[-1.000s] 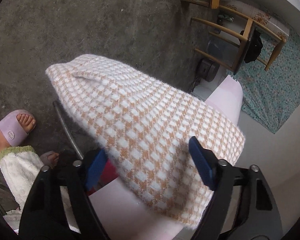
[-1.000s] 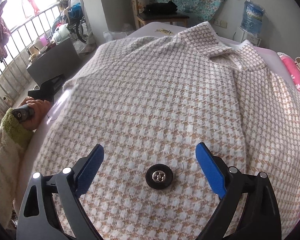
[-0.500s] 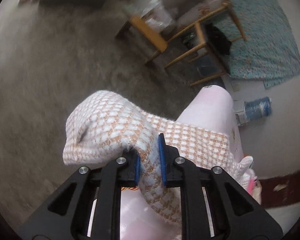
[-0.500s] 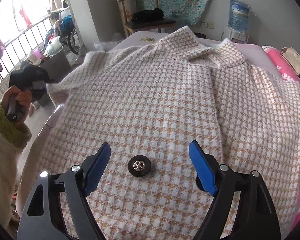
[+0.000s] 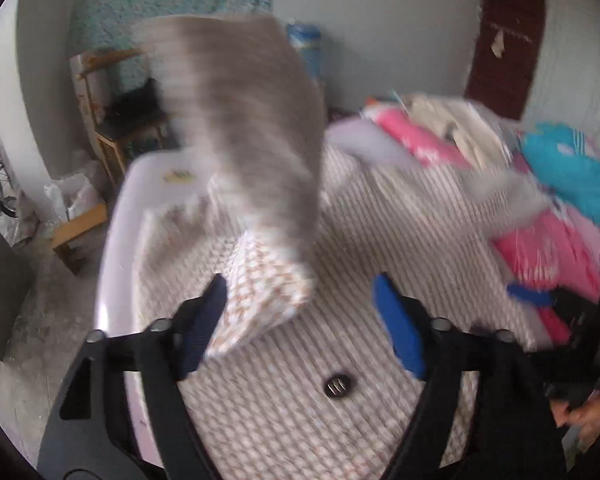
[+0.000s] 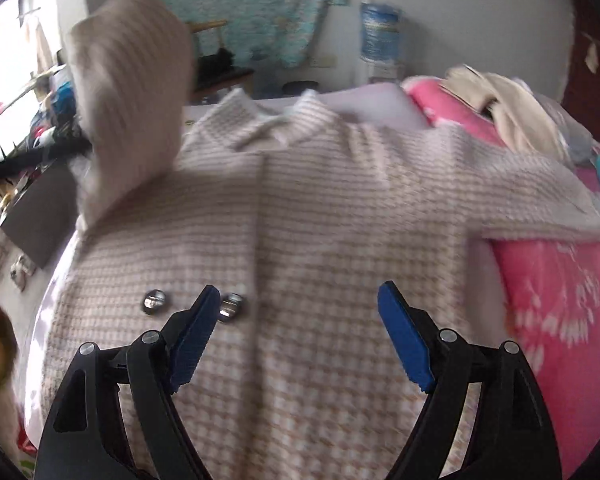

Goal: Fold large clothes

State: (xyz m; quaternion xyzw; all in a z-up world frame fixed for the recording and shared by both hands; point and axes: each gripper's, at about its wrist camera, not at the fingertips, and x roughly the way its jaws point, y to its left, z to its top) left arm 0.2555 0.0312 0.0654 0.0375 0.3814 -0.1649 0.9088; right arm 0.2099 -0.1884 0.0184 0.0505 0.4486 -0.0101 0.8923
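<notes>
A large cream-and-tan houndstooth coat (image 6: 320, 240) lies spread face up on a pale pink bed (image 5: 112, 264), with dark round buttons (image 5: 339, 385). Its left sleeve (image 5: 256, 168) is in the air, blurred, swinging over the coat's body; it also shows in the right wrist view (image 6: 132, 92). My left gripper (image 5: 300, 320) is open, with the sleeve's cuff end lying against its left finger. My right gripper (image 6: 300, 332) is open and empty, hovering over the coat's lower front beside two buttons (image 6: 232, 304).
Pink bedding (image 6: 552, 292), a beige garment (image 6: 512, 116) and a blue cloth (image 5: 572, 172) lie on the bed's right side. A wooden chair (image 5: 120, 128), a water bottle (image 6: 380, 28) and a dark door (image 5: 504, 44) stand behind. Concrete floor (image 5: 32, 312) is to the left.
My left gripper closed on the sleeve hanging off the bed's edge, swung it up over the coat and opened. My right gripper drifted right over the coat and stayed open.
</notes>
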